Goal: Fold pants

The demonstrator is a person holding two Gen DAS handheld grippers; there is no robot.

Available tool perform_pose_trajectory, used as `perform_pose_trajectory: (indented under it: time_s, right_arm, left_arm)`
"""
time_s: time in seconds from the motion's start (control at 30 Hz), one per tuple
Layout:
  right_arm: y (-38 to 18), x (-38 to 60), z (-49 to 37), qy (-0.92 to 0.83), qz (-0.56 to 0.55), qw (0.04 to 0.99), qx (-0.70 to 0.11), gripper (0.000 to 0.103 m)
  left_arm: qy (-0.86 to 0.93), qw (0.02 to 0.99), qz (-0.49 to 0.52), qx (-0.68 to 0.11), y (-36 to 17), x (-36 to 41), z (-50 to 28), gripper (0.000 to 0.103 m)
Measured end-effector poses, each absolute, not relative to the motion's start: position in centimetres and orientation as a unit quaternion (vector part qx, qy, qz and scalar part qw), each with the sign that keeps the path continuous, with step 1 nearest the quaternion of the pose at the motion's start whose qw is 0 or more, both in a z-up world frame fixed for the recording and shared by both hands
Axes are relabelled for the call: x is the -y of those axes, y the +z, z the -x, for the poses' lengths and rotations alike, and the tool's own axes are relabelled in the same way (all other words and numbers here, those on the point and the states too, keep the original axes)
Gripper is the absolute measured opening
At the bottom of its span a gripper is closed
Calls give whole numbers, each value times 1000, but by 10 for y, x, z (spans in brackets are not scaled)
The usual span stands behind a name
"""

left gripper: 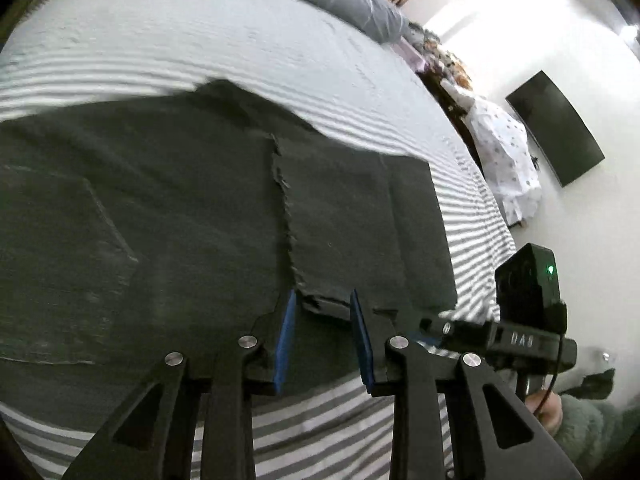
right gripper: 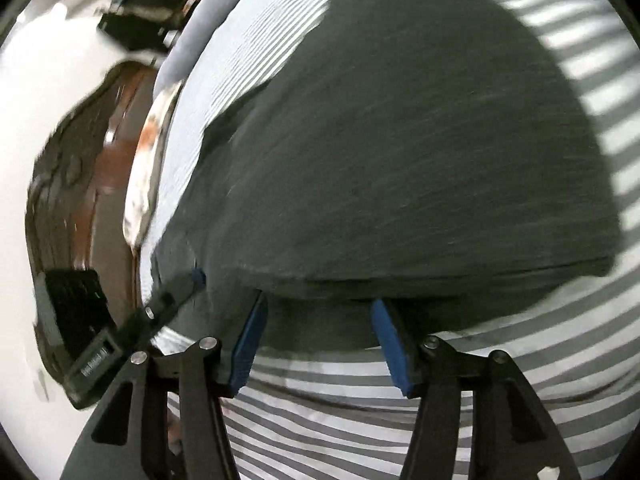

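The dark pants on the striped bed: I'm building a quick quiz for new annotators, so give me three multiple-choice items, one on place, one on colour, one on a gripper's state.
1. Where do the pants lie?
A. on a striped bedsheet
B. on a wooden floor
C. over a chair

2. What colour are the gripper pads?
A. red
B. blue
C. yellow

3. How does the right gripper stand?
A. shut on the pants
B. open, pads apart at the pants' near edge
C. shut on a pillow

Answers: A, the bedsheet shows grey and white stripes around the fabric; B, both views show blue pads; C is wrong and B right, since a clear gap shows between the pads.
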State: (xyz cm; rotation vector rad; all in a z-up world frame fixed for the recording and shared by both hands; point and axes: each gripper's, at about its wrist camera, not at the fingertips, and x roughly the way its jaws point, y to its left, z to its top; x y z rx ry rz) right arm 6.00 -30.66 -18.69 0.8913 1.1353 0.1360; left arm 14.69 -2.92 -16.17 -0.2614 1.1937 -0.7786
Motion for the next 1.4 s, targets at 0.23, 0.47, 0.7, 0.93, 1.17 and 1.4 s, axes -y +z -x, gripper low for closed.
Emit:
perform_pose_trajectory:
  time_s: [0.23, 0.47, 0.7, 0.93, 1.17, 1.4]
  right_arm:
    - [-184, 355, -44, 13, -441, 754, -488, 53]
    - [-183, 374, -41, 5, -461, 751, -472, 53]
    - [-186, 379, -40, 9, -471, 747, -469, 53]
    - [-185, 379, -42, 11, -476, 745, -468, 53]
    - [-186, 378, -43, 4, -481, 742, -466, 53]
    - [-183, 376, -43, -4, -470, 739, -482, 30]
  left_arm:
    - [-347, 714, 144, -590, -181, 48, -149, 29]
    - [-329, 687, 231, -605, -189, 46, -159, 29]
    - [-309, 689, 262, -601, -193, 30, -161, 34]
    - [-286, 696, 261, -605, -198, 28, -160, 37]
    - [-248, 732, 217, -597, -189, 48, -167, 6]
    - [-255, 780, 168, -547, -157, 54, -156, 5]
